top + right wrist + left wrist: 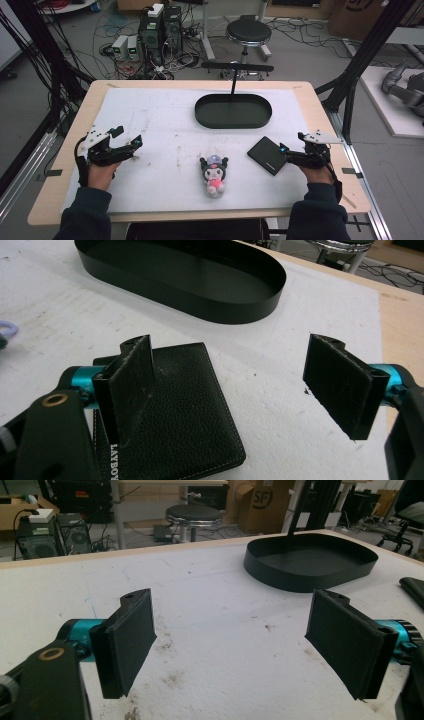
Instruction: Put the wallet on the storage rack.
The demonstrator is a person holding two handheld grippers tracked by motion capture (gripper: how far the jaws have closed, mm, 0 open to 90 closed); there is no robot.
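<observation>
A black leather wallet (268, 155) lies flat on the white mat, right of centre. My right gripper (292, 144) hovers at its right edge, open wide. In the right gripper view the wallet (185, 405) lies under the left jaw, and nothing is between the pads of the right gripper (230, 365). A small plush toy (215, 175) with black ears and a pink body lies near the front middle. The black oval tray (233, 120) stands empty at the back. My left gripper (127, 137) is open over bare mat at the left, also seen as the left gripper (232, 625) facing the tray (310, 572).
A thin black post with a crossbar (236, 67) rises from the tray. The wooden table edge (320, 107) borders the mat on all sides. A black stool (248, 34), computer towers and cables stand on the floor beyond the table. Black frame struts (350, 85) stand at the right.
</observation>
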